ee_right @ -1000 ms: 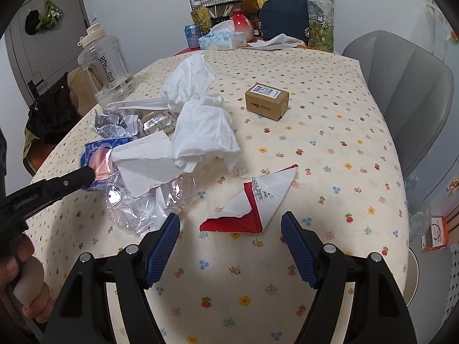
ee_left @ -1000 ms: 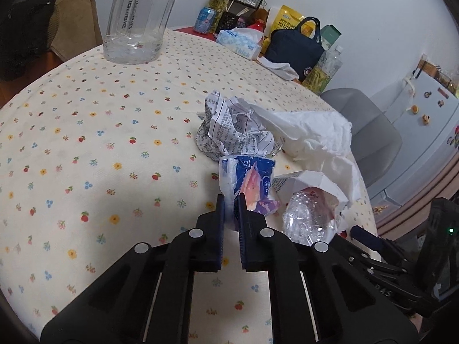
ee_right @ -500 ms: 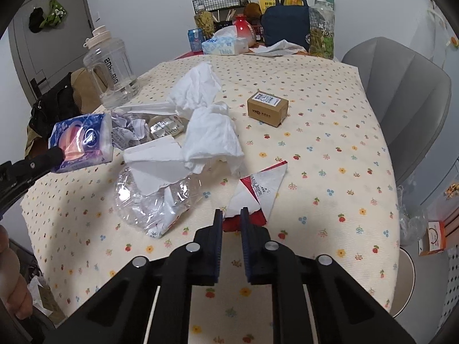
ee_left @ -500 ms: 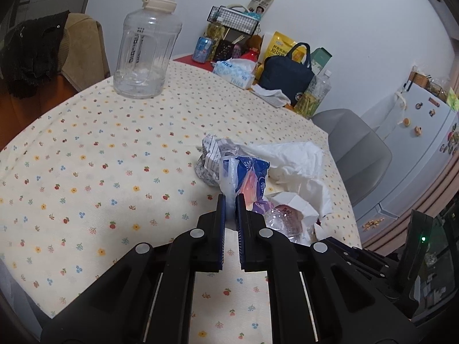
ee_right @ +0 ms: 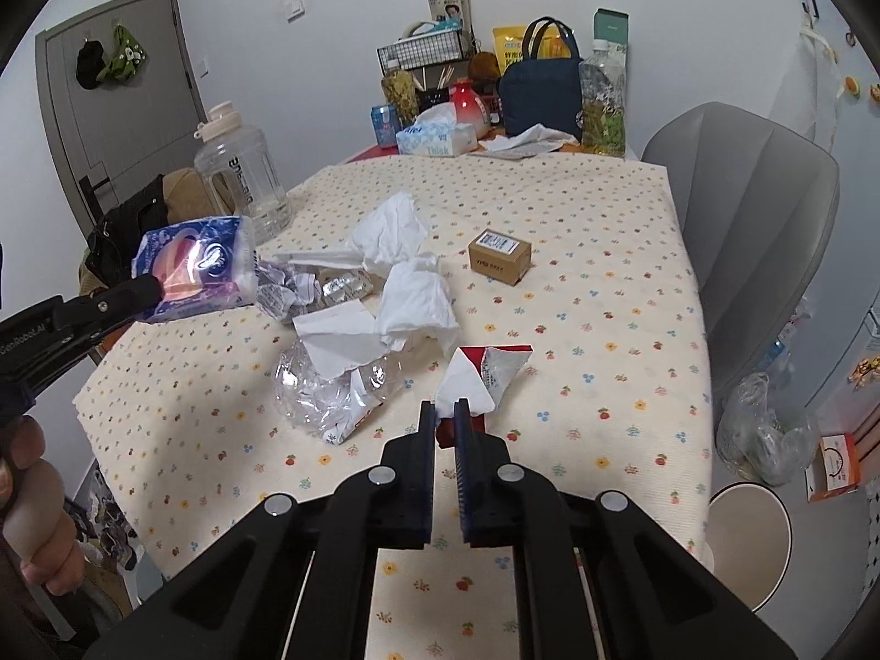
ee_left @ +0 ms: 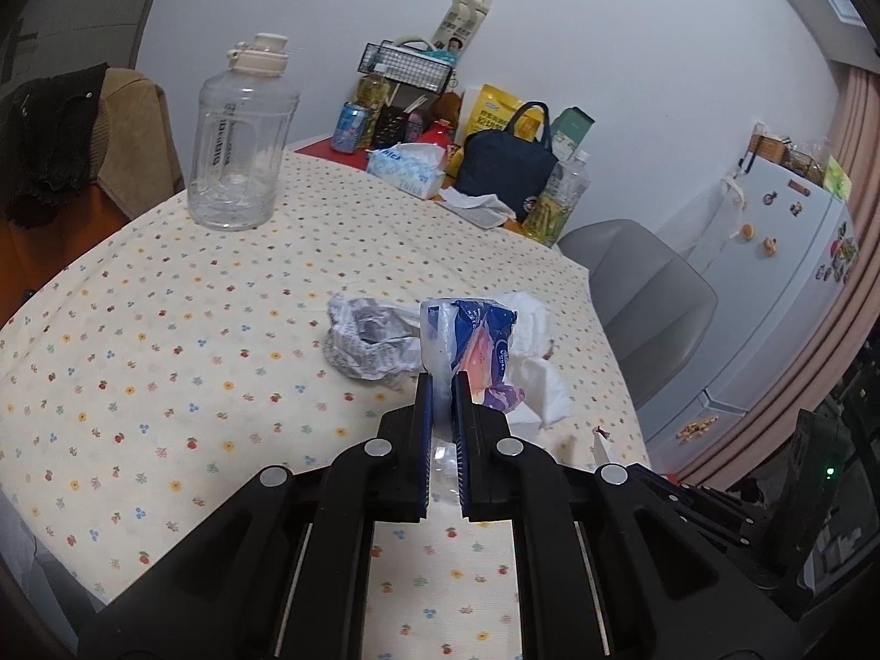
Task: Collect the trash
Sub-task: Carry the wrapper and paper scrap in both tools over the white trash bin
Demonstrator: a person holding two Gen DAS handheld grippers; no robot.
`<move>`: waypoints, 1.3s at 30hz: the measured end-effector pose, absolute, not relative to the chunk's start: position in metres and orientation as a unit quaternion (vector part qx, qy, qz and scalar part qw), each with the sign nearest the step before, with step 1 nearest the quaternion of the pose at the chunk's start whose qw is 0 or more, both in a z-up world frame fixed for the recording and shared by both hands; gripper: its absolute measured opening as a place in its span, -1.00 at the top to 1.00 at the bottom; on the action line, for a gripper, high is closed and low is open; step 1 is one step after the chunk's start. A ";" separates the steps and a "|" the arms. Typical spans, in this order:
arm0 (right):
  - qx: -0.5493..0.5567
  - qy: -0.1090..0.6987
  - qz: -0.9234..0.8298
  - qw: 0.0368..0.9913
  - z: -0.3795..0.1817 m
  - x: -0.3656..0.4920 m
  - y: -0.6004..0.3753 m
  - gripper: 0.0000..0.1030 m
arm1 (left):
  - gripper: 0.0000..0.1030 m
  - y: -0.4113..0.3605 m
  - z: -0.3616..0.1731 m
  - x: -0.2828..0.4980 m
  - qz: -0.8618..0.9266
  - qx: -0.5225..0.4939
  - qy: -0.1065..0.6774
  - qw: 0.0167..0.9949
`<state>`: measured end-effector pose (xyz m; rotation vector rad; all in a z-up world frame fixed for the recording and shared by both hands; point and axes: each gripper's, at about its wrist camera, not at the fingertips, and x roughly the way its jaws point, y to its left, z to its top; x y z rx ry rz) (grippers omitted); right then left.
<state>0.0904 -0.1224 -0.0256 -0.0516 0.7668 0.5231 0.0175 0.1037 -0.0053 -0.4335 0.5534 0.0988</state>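
Blue tissue pack point(ee_left: 477, 342) pinched in left tool point(ee_left: 441, 385) | red-white wrapper point(ee_right: 484, 371) pinched in right tool point(ee_right: 446, 412)

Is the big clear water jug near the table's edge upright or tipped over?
Upright. The water jug stands on its base on the tablecloth, its cream cap at the top; the right wrist view shows the same.

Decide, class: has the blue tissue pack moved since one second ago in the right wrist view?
Yes. The tissue pack, clamped in the left gripper, has risen off the table, from beside the crumpled newspaper to above it, nearer the water jug.
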 end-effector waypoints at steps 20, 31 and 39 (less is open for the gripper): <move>0.042 0.335 0.198 0.920 0.004 0.091 -0.215 0.85 | 0.85 -0.002 0.014 0.075 -0.033 -0.144 0.288 0.946; 0.083 0.333 0.138 0.929 -0.003 0.103 -0.284 0.85 | 0.84 -0.063 0.003 0.118 -0.074 -0.118 0.315 0.939; 0.115 0.344 0.092 0.927 -0.024 0.118 -0.335 0.85 | 0.85 -0.107 -0.012 0.149 -0.098 -0.097 0.341 0.930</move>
